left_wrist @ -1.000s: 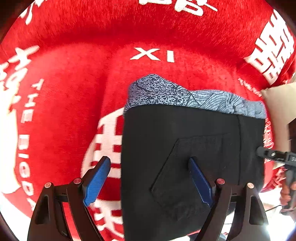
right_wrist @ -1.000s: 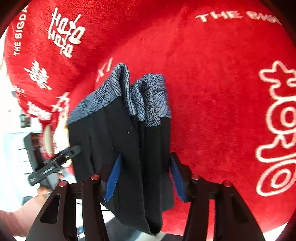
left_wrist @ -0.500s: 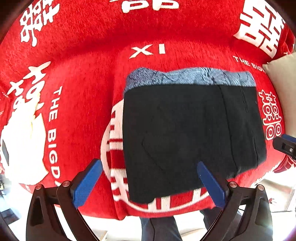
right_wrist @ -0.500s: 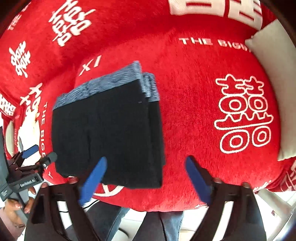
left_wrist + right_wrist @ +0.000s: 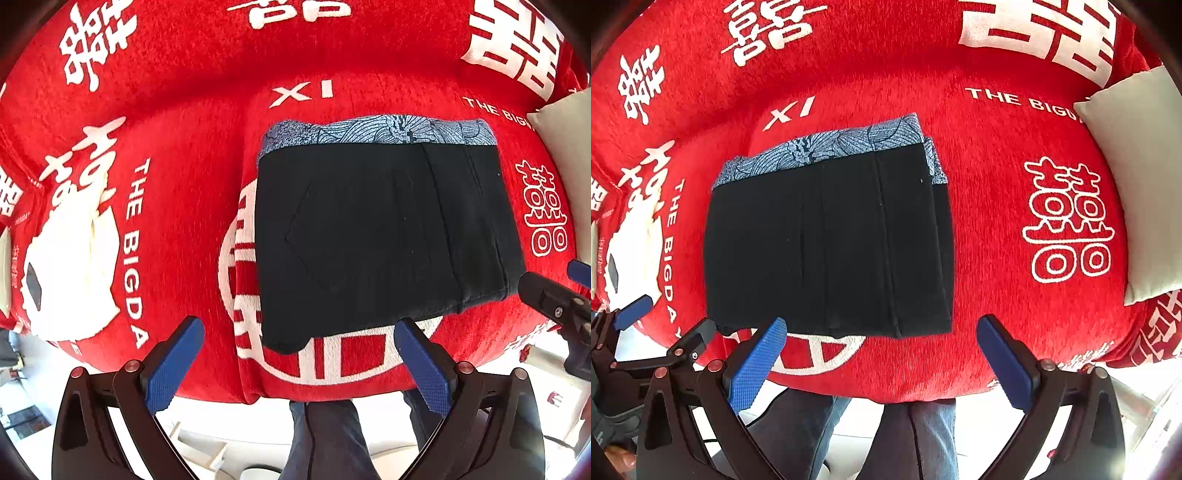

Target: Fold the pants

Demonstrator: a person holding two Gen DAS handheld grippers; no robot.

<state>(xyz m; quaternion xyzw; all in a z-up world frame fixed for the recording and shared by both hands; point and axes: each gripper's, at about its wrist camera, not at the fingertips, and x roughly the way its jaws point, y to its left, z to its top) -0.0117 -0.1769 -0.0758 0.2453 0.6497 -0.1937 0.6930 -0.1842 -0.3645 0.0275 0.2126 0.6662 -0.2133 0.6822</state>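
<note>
The black pants (image 5: 369, 240) lie folded into a flat rectangle on the red cloth (image 5: 177, 110), their blue patterned waistband (image 5: 380, 129) at the far edge. In the right wrist view the folded pants (image 5: 827, 243) show stacked layers along their right side. My left gripper (image 5: 297, 332) hangs open above the near edge of the pants, holding nothing. My right gripper (image 5: 882, 326) hovers over the near right corner, its jaws opening with nothing between them. Each gripper also shows at the edge of the other's view.
The red cloth (image 5: 997, 184) carries white printed characters and covers a rounded surface. A beige cushion (image 5: 1137, 184) lies at the right. A person's legs (image 5: 325, 435) in dark trousers stand just past the near edge, over a pale floor.
Both grippers have let go of the pants, opened wide and risen. The pants, earlier bunched between the right fingers, now lie flat and look smaller in both views.
</note>
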